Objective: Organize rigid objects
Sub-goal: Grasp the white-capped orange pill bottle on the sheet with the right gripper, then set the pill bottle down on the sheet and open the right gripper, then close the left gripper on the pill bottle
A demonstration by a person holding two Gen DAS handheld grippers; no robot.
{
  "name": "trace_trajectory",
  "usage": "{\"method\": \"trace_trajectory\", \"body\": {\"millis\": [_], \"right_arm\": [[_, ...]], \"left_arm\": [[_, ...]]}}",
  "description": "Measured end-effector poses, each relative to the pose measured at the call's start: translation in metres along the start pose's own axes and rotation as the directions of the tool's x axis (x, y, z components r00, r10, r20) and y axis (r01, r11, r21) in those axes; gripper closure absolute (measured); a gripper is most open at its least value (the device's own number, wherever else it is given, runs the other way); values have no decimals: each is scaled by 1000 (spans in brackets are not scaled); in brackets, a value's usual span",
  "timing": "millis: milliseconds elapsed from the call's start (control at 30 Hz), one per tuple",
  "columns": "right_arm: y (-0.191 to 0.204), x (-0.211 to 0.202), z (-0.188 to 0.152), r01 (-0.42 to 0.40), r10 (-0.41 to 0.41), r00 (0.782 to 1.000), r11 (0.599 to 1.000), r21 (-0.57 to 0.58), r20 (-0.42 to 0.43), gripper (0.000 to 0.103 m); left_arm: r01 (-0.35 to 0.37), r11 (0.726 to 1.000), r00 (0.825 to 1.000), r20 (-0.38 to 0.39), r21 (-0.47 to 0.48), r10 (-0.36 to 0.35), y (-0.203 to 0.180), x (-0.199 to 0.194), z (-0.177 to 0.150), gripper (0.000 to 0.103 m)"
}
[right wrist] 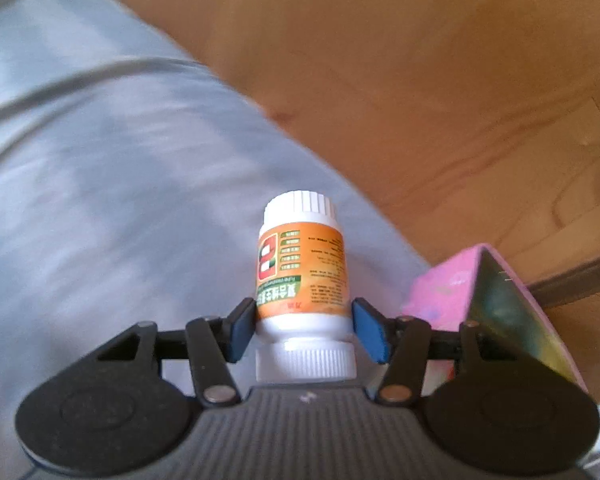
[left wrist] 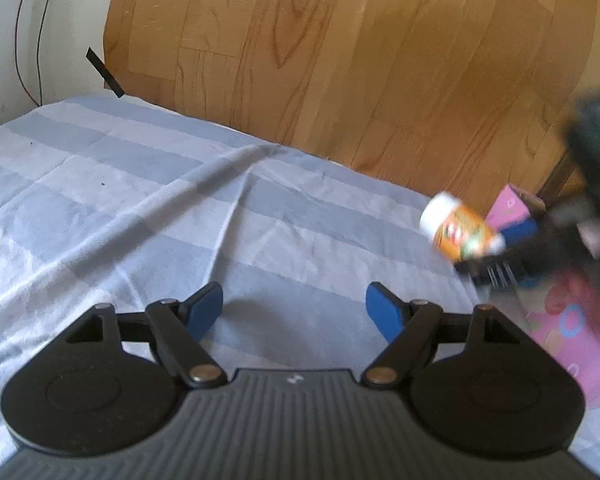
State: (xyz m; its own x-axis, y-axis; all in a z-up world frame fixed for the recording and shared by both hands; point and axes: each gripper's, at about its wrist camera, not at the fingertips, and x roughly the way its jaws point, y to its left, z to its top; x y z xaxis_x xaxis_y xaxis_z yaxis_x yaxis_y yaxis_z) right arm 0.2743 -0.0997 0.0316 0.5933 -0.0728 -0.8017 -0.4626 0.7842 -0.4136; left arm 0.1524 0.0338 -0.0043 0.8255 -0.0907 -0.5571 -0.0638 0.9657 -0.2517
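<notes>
My right gripper [right wrist: 304, 332] held a white bottle with an orange label [right wrist: 302, 272], its blue pads set against the bottle's lower body on either side. The jaws were narrowing on it. The bottle's ribbed cap sat back toward the gripper's body, and its other white end pointed away from me, out over the striped cloth [right wrist: 100, 184]. In the left wrist view the same bottle [left wrist: 458, 232] showed tilted, near the cloth's right edge, with the right gripper behind it blurred.

My left gripper [left wrist: 294, 312] stood wide, nothing between its blue fingers [left wrist: 204, 312], and hung above the pale blue and white striped cloth, which lay creased toward its far edge.

A pink box [right wrist: 460, 292] stood open just beside the bottle on the right, at the cloth's right edge, its inside dark and shiny. In the left wrist view I saw pink patterned packaging [left wrist: 572, 340] at that same edge, partly hidden by the right gripper.

Beyond the cloth's far edge lay a wooden floor [left wrist: 340, 60]. A strip of black tape [left wrist: 104, 72] and thin cables [left wrist: 28, 40] showed near the cloth's far left corner, against a pale wall.
</notes>
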Motion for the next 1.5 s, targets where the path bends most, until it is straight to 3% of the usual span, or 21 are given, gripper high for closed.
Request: {"method": "trace_trajectory", "body": {"millis": [100, 167, 233, 300, 367, 433, 500, 533, 633, 800, 933, 1000, 1033, 1067, 1133, 1200, 1300, 1400, 1500], "right_arm": [[30, -44, -38, -67, 73, 996, 994, -92, 56, 50], [47, -70, -70, -98, 109, 991, 985, -140, 78, 50], [60, -98, -109, -100, 121, 987, 979, -177, 107, 50], [67, -124, -144, -111, 133, 984, 978, -179, 118, 49], [64, -147, -177, -127, 148, 980, 981, -149, 135, 49], [62, -166, -209, -128, 144, 976, 986, -108, 163, 48], [58, -178, -235, -126, 128, 971, 992, -20, 201, 36], [56, -182, -245, -133, 124, 968, 991, 29, 218, 28], [53, -190, -276, -181, 127, 946, 970, 160, 298, 24], [40, -174, -295, -247, 108, 926, 899, 362, 363, 24], [35, -162, -305, -280, 112, 914, 870, 406, 390, 25], [35, -161, -306, -286, 112, 908, 870, 402, 403, 31], [37, -162, -307, -297, 120, 904, 868, 399, 411, 43], [40, -161, -309, -314, 134, 897, 863, 395, 422, 44], [40, -160, -309, -299, 112, 895, 869, 394, 432, 45], [34, -164, -309, -288, 84, 891, 865, 412, 445, 45], [14, -172, -306, -270, 11, 870, 847, 458, 492, 45], [-13, -181, -298, -209, -91, 850, 847, 489, 519, 45], [-48, -176, -288, -149, -154, 848, 848, 508, 507, 45]], "left_arm": [[95, 995, 995, 38, 1, -95, 0, -8, 1, 22], [253, 967, 965, 61, 29, -254, -5, -18, -1, 14], [405, 910, 911, 42, 87, -410, -16, -27, -6, 11], [503, 848, 860, -5, 165, -510, -31, -35, -16, 11], [610, 757, 788, -83, 234, -610, -49, -43, -28, 12], [678, 680, 729, -137, 279, -670, -66, -51, -40, 12], [713, 625, 692, -182, 317, -698, -81, -62, -52, 12], [722, 608, 683, -201, 330, -702, -87, -65, -57, 12], [731, 601, 677, -237, 323, -697, -93, -68, -65, 12], [719, 647, 695, -278, 255, -663, -92, -60, -70, 12], [726, 643, 686, -323, 244, -652, -95, -58, -77, 19], [734, 631, 677, -345, 251, -650, -100, -58, -83, 22], [732, 630, 679, -344, 259, -648, -102, -60, -84, 22], [724, 634, 689, -335, 272, -643, -104, -63, -83, 23], [722, 627, 692, -321, 293, -646, -111, -68, -76, 25], [731, 609, 682, -305, 307, -665, -121, -72, -63, 25], [731, 583, 678, -280, 354, -680, -151, -76, -38, 25], [718, 574, 685, -251, 393, -684, -190, -68, -17, 25], [703, 586, 699, -241, 404, -673, -225, -49, -6, 25]]}}
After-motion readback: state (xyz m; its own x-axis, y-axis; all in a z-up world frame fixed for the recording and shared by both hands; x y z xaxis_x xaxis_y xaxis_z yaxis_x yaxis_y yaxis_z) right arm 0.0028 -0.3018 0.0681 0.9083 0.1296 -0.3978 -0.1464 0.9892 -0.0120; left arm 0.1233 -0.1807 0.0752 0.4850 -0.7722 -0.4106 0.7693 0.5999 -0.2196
